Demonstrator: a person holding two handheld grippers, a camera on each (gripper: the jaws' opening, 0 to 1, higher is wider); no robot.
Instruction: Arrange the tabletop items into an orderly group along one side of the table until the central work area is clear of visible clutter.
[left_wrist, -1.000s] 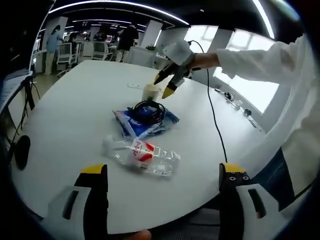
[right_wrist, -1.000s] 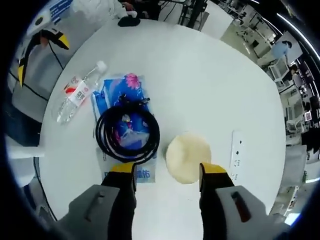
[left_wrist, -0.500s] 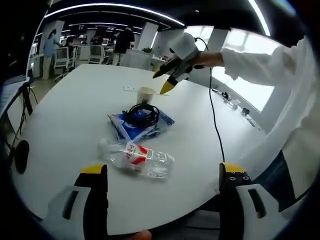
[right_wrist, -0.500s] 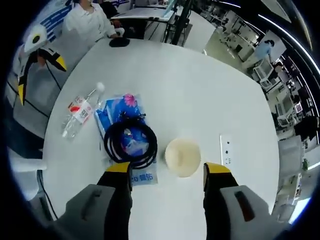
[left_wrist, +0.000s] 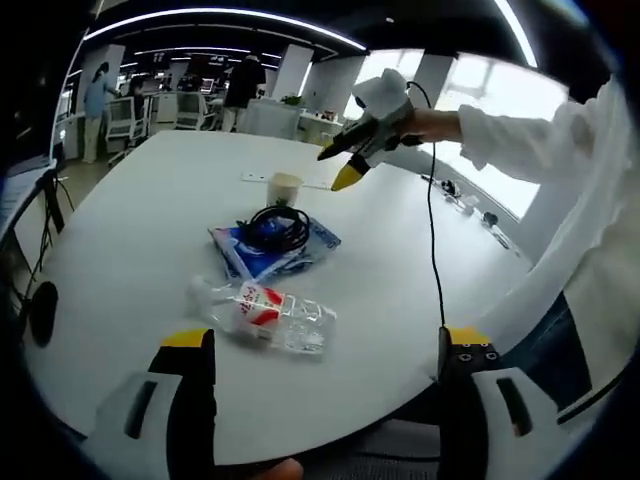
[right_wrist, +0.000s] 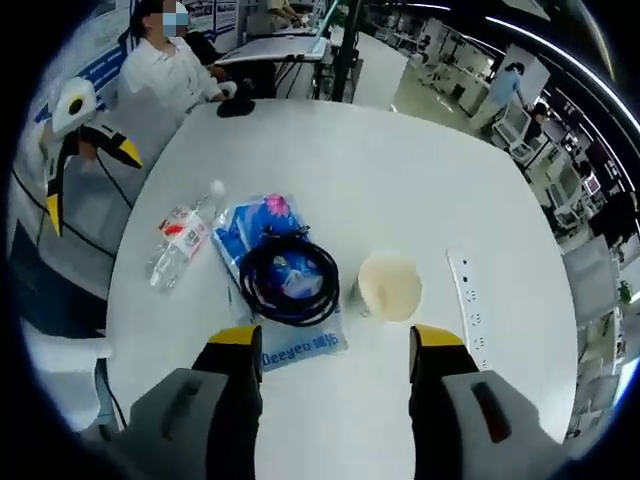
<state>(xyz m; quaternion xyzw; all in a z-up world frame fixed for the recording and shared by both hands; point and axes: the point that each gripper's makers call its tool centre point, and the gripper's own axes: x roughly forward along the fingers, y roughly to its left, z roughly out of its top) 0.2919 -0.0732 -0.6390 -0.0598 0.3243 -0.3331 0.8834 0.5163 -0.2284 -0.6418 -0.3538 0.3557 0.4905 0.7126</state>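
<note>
**Tabletop holdings, round white table**

Table (left_wrist: 130, 210): white, rounded, seen low across its top in the left gripper view and from above in the right gripper view (right_wrist: 400, 180).

Item 1. Plastic water bottle (left_wrist: 262, 308), clear, red-and-white label, lying on its side nearest the left gripper; in the right gripper view (right_wrist: 183, 243) it lay just left of the blue pack, white cap pointing away.

Item 2. Blue pack (left_wrist: 268, 248), flat, printed with a pink flower and lettering; lay in the middle of the group (right_wrist: 285, 300), just beside the bottle.

Item 3. Black cable (left_wrist: 275, 228), coiled in a ring, resting on top of the blue pack (right_wrist: 290, 280).

Item 4. Paper cup (left_wrist: 285, 187), pale, upright, standing beyond the pack; in the right gripper view (right_wrist: 389, 286) it stood just right of the coil, its open top facing the camera.

Item 5. Power strip (right_wrist: 470, 300), white, flat on the table to the right of the cup; visible as a thin white bar behind the cup (left_wrist: 252, 177).

Left gripper (left_wrist: 325, 345): jaws spread wide, nothing between them, low at the table's near edge; also seen at far left (right_wrist: 85, 170).

Right gripper (right_wrist: 335, 345): yellow-tipped jaws parted and empty, held above the cup and pack; seen raised over the far side of the table (left_wrist: 340, 168), held by a white-sleeved arm (left_wrist: 520, 135).

Background: a person in white (right_wrist: 165, 75) seated at the far edge.
</note>
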